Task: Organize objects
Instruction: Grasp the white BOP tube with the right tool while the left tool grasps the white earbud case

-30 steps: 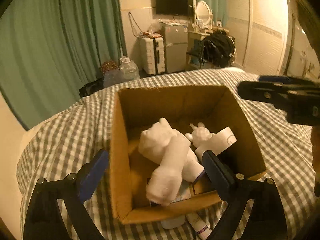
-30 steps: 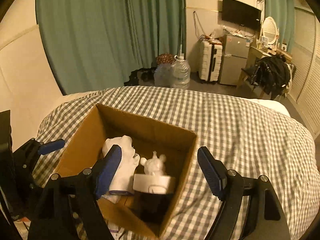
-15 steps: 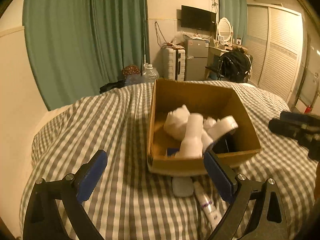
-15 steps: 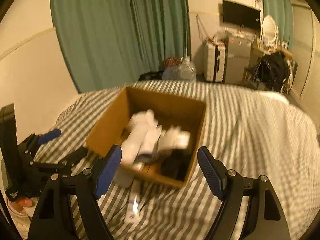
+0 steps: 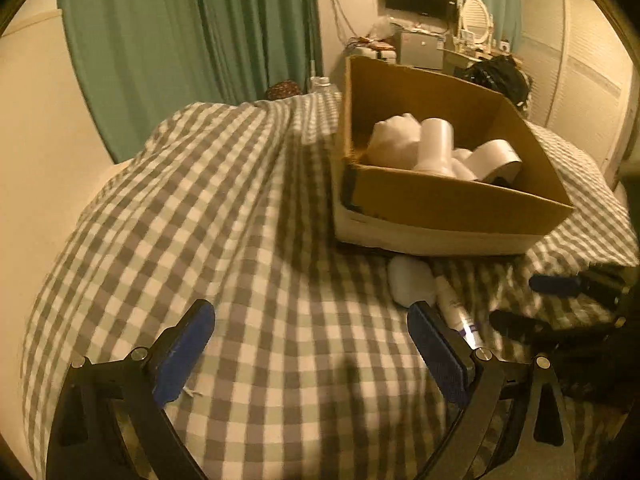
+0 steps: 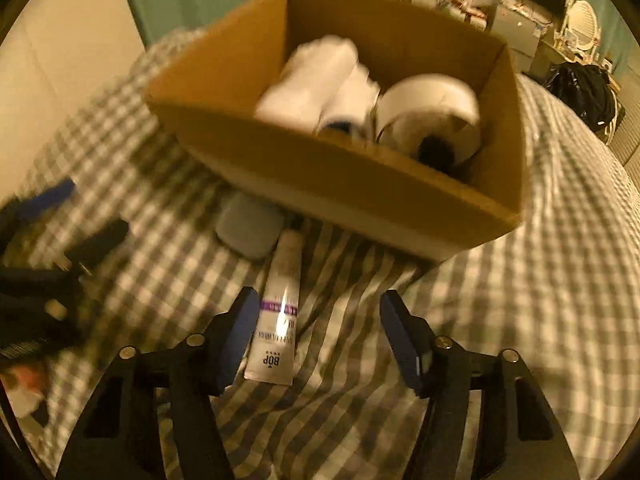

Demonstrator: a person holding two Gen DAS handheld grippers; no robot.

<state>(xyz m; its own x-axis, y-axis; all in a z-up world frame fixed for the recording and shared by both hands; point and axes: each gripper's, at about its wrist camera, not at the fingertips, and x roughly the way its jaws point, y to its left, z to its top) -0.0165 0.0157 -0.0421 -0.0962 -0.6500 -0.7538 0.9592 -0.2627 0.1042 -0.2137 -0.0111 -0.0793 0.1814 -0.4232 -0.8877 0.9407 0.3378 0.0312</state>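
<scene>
A cardboard box (image 5: 448, 204) (image 6: 348, 184) sits on the checked bedspread, holding several white bottles and toys (image 5: 436, 148) (image 6: 320, 84). In front of it lie a white tube (image 6: 278, 312) (image 5: 458, 312) and a pale rounded bottle (image 6: 250, 226) (image 5: 410, 282). My right gripper (image 6: 316, 328) is open and low over the bed, its left finger beside the tube. My left gripper (image 5: 312, 344) is open and empty over bare bedspread, left of the box. The right gripper also shows at the right edge of the left wrist view (image 5: 560, 304).
The checked bedspread (image 5: 200, 220) slopes away on all sides. Green curtains (image 5: 192, 32), a suitcase, a small fridge, a TV and a wardrobe stand beyond the bed.
Both grippers have pulled back and dropped from above the box to low over the bed in front of it. The right gripper has come down beside the tube.
</scene>
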